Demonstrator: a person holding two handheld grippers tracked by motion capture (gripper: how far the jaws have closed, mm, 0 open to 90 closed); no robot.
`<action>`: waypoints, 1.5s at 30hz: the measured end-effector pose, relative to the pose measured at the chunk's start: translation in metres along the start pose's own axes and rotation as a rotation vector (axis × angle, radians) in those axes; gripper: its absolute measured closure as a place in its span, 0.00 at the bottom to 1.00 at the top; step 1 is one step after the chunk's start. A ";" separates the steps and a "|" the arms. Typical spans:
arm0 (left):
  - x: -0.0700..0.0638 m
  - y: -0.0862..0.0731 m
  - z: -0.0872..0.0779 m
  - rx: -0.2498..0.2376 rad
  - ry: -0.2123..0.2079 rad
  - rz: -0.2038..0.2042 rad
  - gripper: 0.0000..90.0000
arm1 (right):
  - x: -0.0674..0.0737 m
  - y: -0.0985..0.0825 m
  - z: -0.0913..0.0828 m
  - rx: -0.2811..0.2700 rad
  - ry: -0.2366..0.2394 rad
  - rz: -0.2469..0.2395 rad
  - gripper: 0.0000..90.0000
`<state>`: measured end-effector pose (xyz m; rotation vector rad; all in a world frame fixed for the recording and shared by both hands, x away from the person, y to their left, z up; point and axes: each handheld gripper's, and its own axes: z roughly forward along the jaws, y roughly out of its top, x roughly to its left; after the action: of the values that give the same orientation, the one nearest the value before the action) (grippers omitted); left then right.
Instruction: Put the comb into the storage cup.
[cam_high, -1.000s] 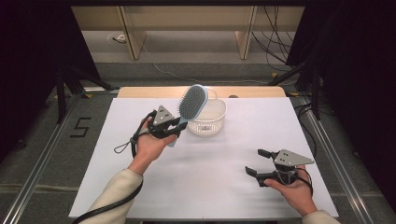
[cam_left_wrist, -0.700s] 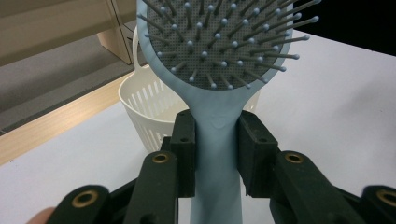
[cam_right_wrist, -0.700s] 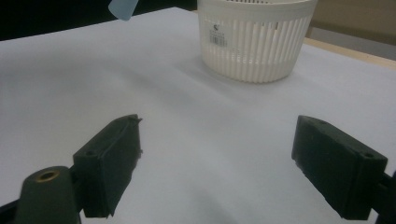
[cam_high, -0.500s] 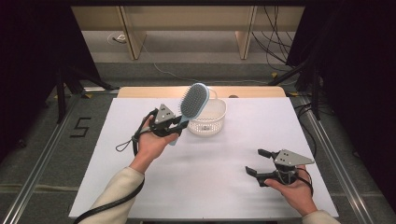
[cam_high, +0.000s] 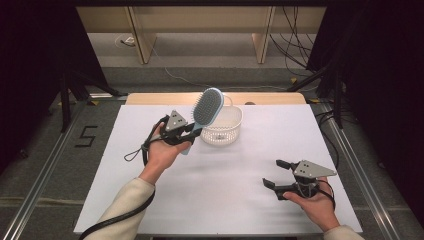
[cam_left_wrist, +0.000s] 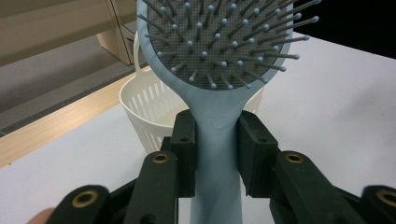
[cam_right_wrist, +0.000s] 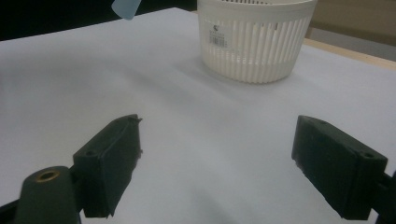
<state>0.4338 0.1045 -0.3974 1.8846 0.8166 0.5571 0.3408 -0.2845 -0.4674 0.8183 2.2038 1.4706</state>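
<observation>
Above the white worktop (cam_high: 150, 200), beside the white slatted plastic basket (cam_high: 222, 131), the left claw (cam_high: 194, 134) clamps the light, stiff pale-blue plastic hairbrush (cam_high: 207, 106) by its smooth handle, likely slippery, while the right claw (cam_high: 274, 176) stands apart, empty.

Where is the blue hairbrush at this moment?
The blue hairbrush is held by its handle in the left gripper, left of centre in the high view, its head above the white basket's left rim.

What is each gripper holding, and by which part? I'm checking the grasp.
The left gripper clamps the blue hairbrush by its handle, just below the head. The right gripper is open, holding nothing.
</observation>
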 end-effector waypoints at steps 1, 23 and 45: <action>0.000 0.000 0.000 -0.001 0.000 0.002 0.78 | 0.000 0.000 0.000 0.000 0.000 0.001 0.18; -0.001 0.006 0.004 -0.014 -0.008 -0.002 0.78 | 0.000 0.000 0.000 0.001 0.002 0.002 0.18; -0.003 0.011 0.010 -0.025 -0.018 -0.006 0.78 | 0.000 0.000 0.000 0.000 0.002 0.004 0.18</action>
<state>0.4418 0.0929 -0.3913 1.8611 0.7996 0.5444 0.3406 -0.2845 -0.4674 0.8225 2.2049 1.4731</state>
